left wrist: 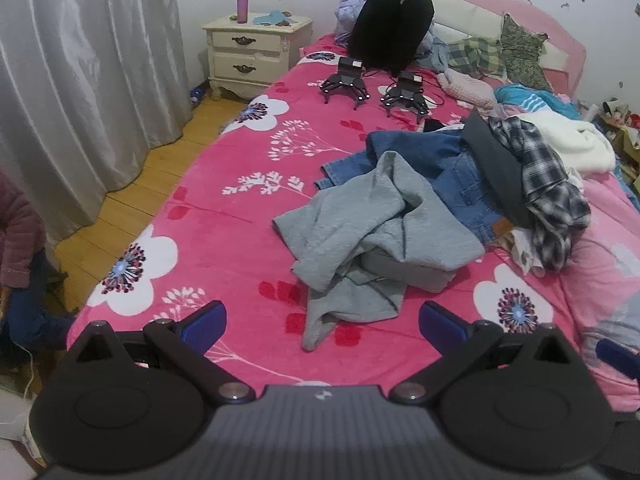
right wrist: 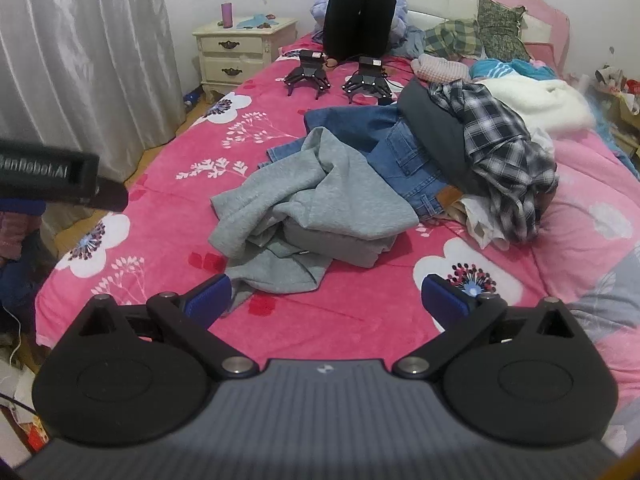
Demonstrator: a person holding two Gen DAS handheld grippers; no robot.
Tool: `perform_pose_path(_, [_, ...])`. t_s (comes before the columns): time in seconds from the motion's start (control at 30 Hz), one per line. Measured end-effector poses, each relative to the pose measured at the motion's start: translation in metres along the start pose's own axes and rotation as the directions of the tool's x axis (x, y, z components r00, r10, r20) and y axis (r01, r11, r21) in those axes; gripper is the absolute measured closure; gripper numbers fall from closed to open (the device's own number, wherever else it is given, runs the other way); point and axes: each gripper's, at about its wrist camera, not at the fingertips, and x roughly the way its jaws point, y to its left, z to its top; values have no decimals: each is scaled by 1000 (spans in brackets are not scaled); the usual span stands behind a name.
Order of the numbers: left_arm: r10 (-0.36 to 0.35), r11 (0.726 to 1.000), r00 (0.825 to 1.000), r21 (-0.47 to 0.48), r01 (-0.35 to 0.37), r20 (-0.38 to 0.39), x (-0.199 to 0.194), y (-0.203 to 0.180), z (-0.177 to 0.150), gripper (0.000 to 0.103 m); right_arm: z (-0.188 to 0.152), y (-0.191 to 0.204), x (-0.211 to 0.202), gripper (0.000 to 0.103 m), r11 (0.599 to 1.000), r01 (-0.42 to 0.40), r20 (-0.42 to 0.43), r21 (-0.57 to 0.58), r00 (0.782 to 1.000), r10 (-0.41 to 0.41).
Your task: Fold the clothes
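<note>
Hovered low in both frames, above the pink bedspread [left wrist: 224,216]. Left gripper [left wrist: 322,326] spread wide, empty; right gripper [right wrist: 326,296] likewise — nothing grasped. Lay crumpled at frame centre just beyond the fingertips: grey sweatshirt [left wrist: 372,232], against a clothes pile [left wrist: 520,168] toward the right.

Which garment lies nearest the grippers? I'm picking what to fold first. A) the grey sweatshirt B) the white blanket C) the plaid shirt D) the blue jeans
A: the grey sweatshirt sprawls at the front of the pile, its sleeve reaching toward the open left gripper and right gripper; the jeans and plaid shirt lie behind it.
</note>
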Motion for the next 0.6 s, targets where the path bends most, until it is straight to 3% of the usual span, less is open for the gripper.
perform_pose_path(0.23, [27, 1000, 999, -1, -27, 22, 1, 3, -6, 0, 6, 0, 6, 1, 999, 32, -23, 39, 999, -31])
perform_pose_path(0.6, [56, 998, 998, 25, -55, -10, 4, -11, -11, 0, 4, -7, 10, 1, 994, 42, -69, 100, 997, -35])
